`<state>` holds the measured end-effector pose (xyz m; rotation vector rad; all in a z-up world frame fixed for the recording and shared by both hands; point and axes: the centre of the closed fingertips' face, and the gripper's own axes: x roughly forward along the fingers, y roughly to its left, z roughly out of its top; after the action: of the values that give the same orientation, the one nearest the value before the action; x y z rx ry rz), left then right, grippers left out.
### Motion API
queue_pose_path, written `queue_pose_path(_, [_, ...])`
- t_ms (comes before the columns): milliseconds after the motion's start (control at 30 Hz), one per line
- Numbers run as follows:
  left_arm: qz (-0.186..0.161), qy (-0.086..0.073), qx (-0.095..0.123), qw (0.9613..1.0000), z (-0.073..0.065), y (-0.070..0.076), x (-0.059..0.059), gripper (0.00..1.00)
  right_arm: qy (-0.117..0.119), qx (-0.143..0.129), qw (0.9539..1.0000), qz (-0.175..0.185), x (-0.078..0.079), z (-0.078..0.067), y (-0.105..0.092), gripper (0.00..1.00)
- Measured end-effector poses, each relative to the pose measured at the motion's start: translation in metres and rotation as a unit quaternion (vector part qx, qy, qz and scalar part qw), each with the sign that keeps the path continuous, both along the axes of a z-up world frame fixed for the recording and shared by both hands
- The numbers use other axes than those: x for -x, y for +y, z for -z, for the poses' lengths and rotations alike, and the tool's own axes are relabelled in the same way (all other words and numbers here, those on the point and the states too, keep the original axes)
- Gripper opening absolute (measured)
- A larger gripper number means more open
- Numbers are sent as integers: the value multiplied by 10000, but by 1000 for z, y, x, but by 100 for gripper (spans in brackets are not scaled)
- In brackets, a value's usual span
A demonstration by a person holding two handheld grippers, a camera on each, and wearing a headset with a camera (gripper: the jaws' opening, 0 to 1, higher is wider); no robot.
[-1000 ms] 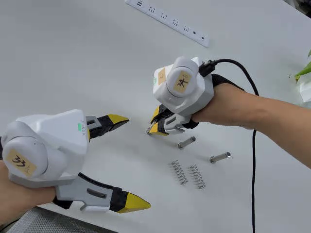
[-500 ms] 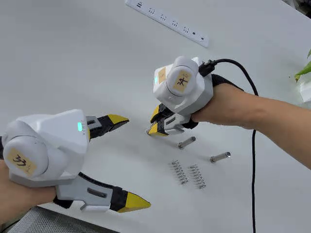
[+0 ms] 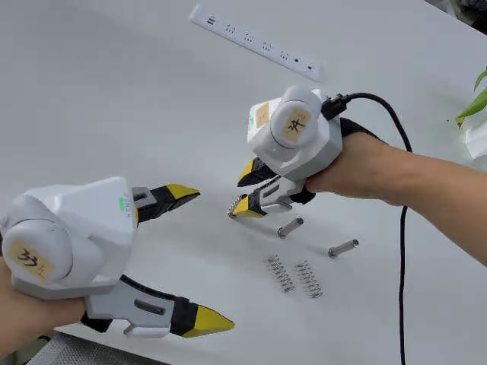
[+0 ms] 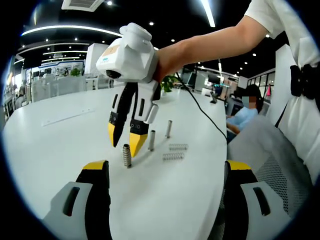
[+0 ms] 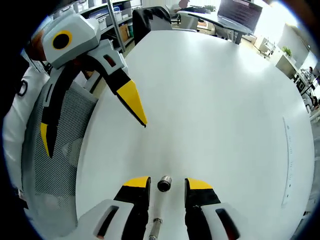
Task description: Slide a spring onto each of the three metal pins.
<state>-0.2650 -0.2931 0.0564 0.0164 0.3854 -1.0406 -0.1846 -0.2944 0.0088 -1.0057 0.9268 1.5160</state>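
Observation:
My right gripper [image 3: 245, 190] hovers low over the table, its yellow-tipped jaws a little apart. A pin wearing a spring [image 4: 127, 155] lies just under those tips, and I see no contact with them. In the right gripper view its round end [image 5: 164, 183] sits in the gap between the jaws. Two bare metal pins [image 3: 290, 226] [image 3: 343, 248] lie to the right. Nearer me lie two loose springs [image 3: 280, 271] [image 3: 308, 277]. My left gripper [image 3: 198, 258] is held wide open at the lower left, with nothing in it, facing the right gripper [image 4: 126, 139].
A white power strip [image 3: 255, 42] lies at the far side of the white table [image 3: 114, 99]. A black cable [image 3: 399, 251] trails from the right gripper along the right side. Green leaves [image 3: 473, 103] reach in at the right edge.
The head camera has shifted a little. The right gripper's jaws stand slightly wider apart over the sprung pin than before. The left gripper has hardly moved.

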Motion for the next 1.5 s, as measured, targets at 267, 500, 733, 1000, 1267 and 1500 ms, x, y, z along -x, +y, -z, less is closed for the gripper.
queue_pose_path(267, [94,-58,-199,9997,-5,2,3,94,-184,-608,9971,413,-6,-29,-1,36])
queue_pose_path(500, [149,-102,-362,9992,-10,5,7,93,-316,-994,9920,716,0,-53,-15,46])
queue_pose_path(733, [231,-184,-583,9979,-15,9,11,92,-442,-1525,9802,1184,10,-74,-37,56])
queue_pose_path(1000, [319,-195,-819,9959,-14,8,13,88,-516,-1964,9645,1687,23,-84,-77,64])
queue_pose_path(1267, [564,-245,-1016,9929,-16,-1,12,82,-505,-2318,9471,2162,44,-88,-113,78])
queue_pose_path(1500, [867,-252,-1237,9882,-11,-17,10,76,-429,-2474,9316,2628,60,-82,-148,85])
